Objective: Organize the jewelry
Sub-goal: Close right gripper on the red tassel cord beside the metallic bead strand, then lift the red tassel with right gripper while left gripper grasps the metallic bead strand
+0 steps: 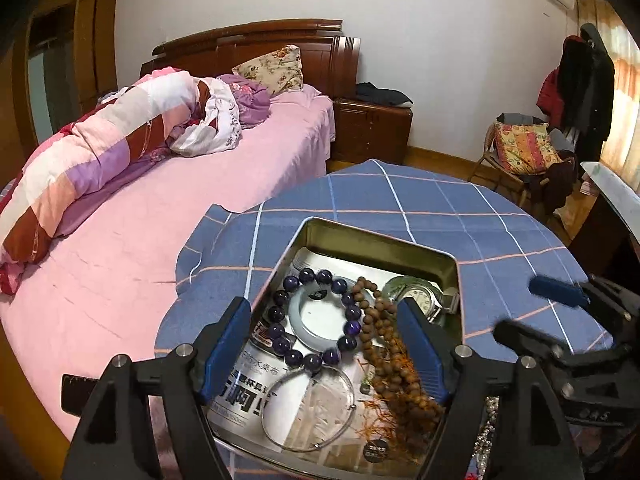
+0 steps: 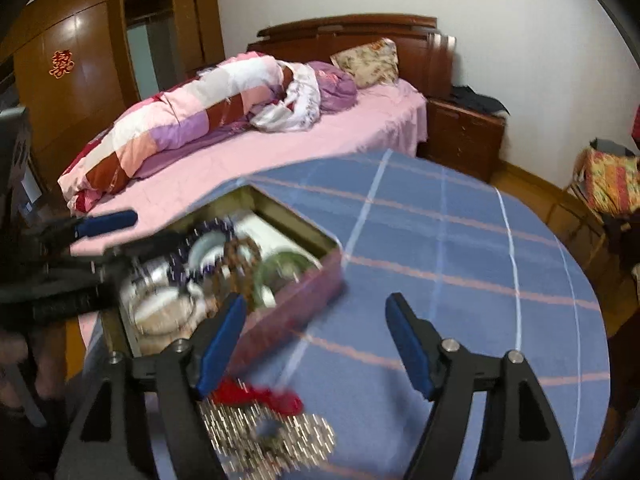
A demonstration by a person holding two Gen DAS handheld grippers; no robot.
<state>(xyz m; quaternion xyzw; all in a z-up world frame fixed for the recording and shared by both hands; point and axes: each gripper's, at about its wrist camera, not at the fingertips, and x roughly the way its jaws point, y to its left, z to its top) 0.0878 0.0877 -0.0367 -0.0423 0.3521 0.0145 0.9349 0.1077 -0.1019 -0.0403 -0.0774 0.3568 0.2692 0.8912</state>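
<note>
Bare tablecloth [image 2: 460, 264] right of the tin [image 2: 296, 296] lies open.

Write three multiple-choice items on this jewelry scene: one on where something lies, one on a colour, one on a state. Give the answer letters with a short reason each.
1. Where does the dark purple bead bracelet lie?
A. inside the open tin
B. on the pink bed
C. on the chair cushion

2. What colour is the cloth under the tin?
A. plain green
B. blue with light check lines
C. solid black

3. How does the left claw stand?
A. shut on the silver bangle
B. shut on the wristwatch
C. open, holding nothing

Answers:
1 A, the bracelet rests in the tin beside the brown bead string.
2 B, blue checked fabric shows around the tin in both views.
3 C, its blue pads stand wide apart above the tin's contents, pressing on nothing.
</note>
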